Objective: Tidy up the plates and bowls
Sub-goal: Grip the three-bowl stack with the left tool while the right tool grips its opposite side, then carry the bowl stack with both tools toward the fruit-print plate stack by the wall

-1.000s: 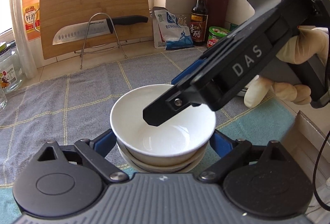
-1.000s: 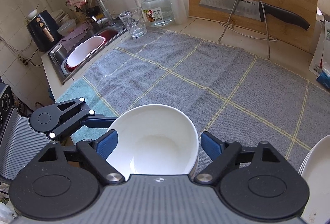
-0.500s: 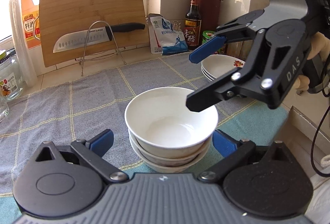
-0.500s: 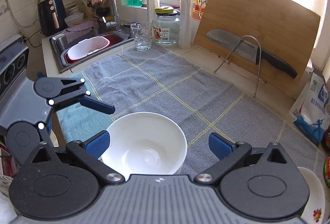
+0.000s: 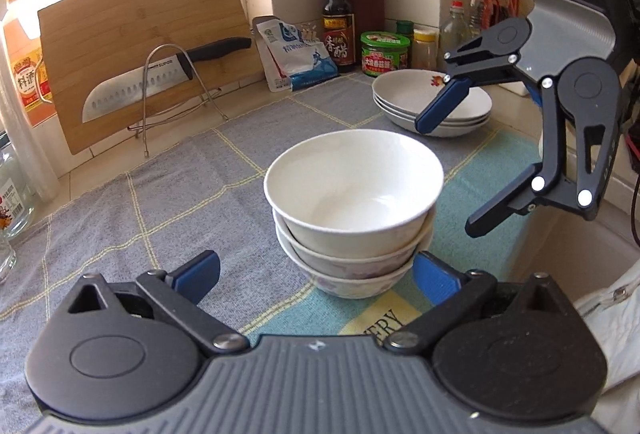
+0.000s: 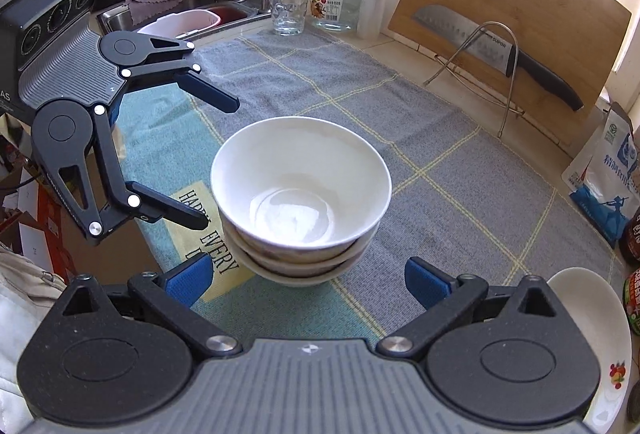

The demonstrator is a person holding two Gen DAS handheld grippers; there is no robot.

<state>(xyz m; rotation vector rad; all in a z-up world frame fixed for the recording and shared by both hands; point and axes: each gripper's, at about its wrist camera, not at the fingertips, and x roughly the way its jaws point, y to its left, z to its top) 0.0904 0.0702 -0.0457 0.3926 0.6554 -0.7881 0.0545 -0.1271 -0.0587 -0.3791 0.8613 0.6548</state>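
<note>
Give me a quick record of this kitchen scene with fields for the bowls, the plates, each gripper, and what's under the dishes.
bowls: bowl stack of three nested white bowls, upright
plates: plate stack beyond the bowls, near the condiment jars
left gripper: open, empty, just short of the bowls
right gripper: open, empty, just short of the bowls
surface: grey checked towel, with the bowls at its blue printed end
background: knife on a wire stand against a wooden cutting board

The right gripper (image 5: 452,170), a second ago dipped over the top bowl (image 5: 354,186) of the stack, now hangs clear to its side with jaws wide apart, while the left gripper (image 6: 212,162) sits farther back from the bowls.
</note>
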